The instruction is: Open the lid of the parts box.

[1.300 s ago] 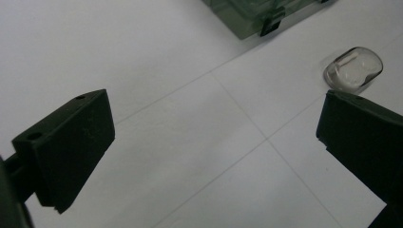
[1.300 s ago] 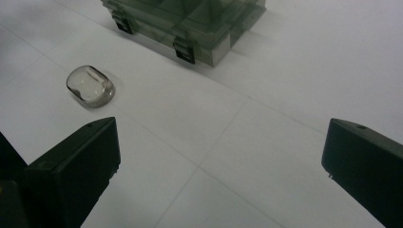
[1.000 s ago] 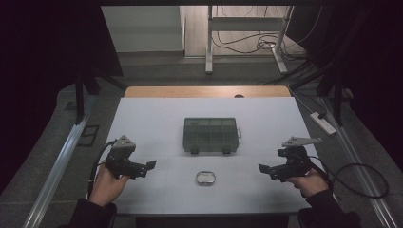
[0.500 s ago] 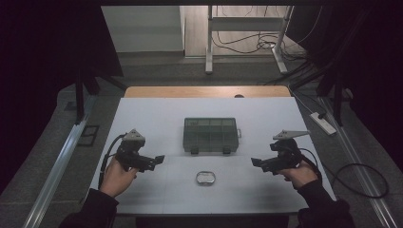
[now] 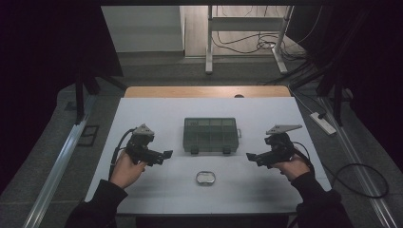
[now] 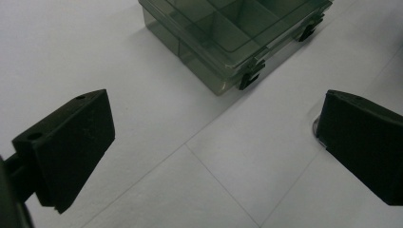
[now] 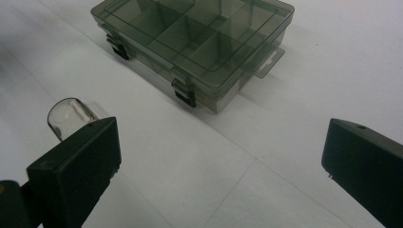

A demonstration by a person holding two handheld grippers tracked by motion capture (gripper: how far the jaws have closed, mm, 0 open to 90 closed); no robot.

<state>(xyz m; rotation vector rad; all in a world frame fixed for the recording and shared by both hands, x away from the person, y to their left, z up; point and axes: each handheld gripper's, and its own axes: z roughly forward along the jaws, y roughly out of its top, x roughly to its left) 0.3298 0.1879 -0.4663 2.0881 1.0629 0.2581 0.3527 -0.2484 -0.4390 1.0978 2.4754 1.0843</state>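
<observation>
While both grippers are held above the white table point(image 5: 157, 109) with nothing between their jaws, the work in hand is judged to be an approach to the closed compartment box point(image 5: 210, 135), which sits at the middle of the table with its two black latches point(image 7: 184, 96) facing the person. The left gripper point(image 5: 165, 155) is seen just to the left of the box's near corner, its jaws spread wide and empty; the right gripper point(image 5: 250, 156) is held to the right of the box, likewise wide open and gripping nothing. A small clear dish point(image 5: 205, 177) lies on the table nearer the person, between the two hands and apart from the box. If the box is to be opened well, the latches should be addressed squarely, one jaw tip being brought under each clasp's lower edge while the body is steadied, since a light plastic box is likely to slide on the smooth surface if pushed from one side alone; the dish should be kept clear of the forearms. Compared with a second ago, both grippers have been carried forward and inward from the near corners of the table towards the box, while the box and dish have been left unmoved.
</observation>
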